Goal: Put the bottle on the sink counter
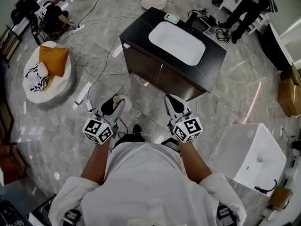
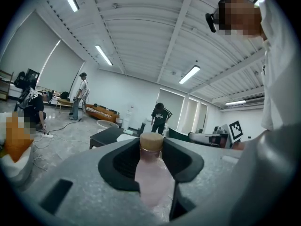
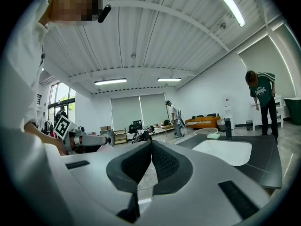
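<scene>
In the head view, I am holding my left gripper [image 1: 114, 103] and right gripper [image 1: 172, 100] out in front of me, side by side above the floor. The bottle [image 1: 115, 100] is sitting in the left one, cap up. The sink counter [image 1: 141, 29] is standing well apart ahead, with its white basin [image 1: 178, 42] in the middle and a tangle of gear [image 1: 205, 26] on its right end. Cables [image 1: 101, 69] are lying across the floor near it.

In the left gripper view, my jaws are clamping the pale bottle [image 2: 153, 175] on both sides, with its tan cap [image 2: 151, 142] poking up past the pads.

In the right gripper view, my jaws are pressed together at the tips with nothing between them. The counter [image 3: 265, 166] and basin [image 3: 223, 152] are showing off to the right.

What I am worrying about is this: the bottle looks smooth, so it may be slipping if the squeeze eases on the way over. Landing it on the basin's edge or among the gear could be tipping it. The cables could be catching my feet.
</scene>
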### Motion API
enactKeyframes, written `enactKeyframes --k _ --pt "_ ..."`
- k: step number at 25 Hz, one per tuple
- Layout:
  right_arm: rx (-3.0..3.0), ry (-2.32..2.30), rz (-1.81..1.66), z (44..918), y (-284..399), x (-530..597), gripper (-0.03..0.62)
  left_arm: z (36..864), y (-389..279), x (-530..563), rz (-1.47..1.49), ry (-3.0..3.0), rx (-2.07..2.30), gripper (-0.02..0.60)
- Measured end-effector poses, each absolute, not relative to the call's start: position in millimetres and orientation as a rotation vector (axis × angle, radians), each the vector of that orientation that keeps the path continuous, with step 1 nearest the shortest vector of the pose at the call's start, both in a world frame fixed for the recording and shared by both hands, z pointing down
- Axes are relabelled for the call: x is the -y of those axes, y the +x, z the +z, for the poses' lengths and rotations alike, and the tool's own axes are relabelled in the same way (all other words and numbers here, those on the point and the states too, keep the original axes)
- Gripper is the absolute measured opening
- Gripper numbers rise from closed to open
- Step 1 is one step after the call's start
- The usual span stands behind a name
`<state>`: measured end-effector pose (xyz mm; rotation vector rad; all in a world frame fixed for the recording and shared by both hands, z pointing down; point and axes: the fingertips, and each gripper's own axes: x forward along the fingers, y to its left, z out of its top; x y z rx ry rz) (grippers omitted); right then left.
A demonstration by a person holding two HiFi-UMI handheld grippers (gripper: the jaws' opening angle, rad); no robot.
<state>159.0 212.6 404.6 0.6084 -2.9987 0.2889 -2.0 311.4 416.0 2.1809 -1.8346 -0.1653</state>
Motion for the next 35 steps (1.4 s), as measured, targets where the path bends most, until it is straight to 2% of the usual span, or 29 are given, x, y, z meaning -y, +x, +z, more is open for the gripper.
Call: enactKeyframes --k 12,23,35 --pt "3.009 0.633 0.241 398.1 84.0 -164.6 0.015 427.6 -80.6 -264.7 -0.165 2.189 1.813 0.153" --pt "2.973 0.704 0.287 410.3 82.3 -139.8 0.015 432.1 -105.9 -238.3 -0.204 2.19 1.797 0.154" --pt "2.99 0.605 0.321 420.8 32.8 -89.6 0.015 430.1 -140.7 -197.1 -0.226 2.148 1.828 0.153"
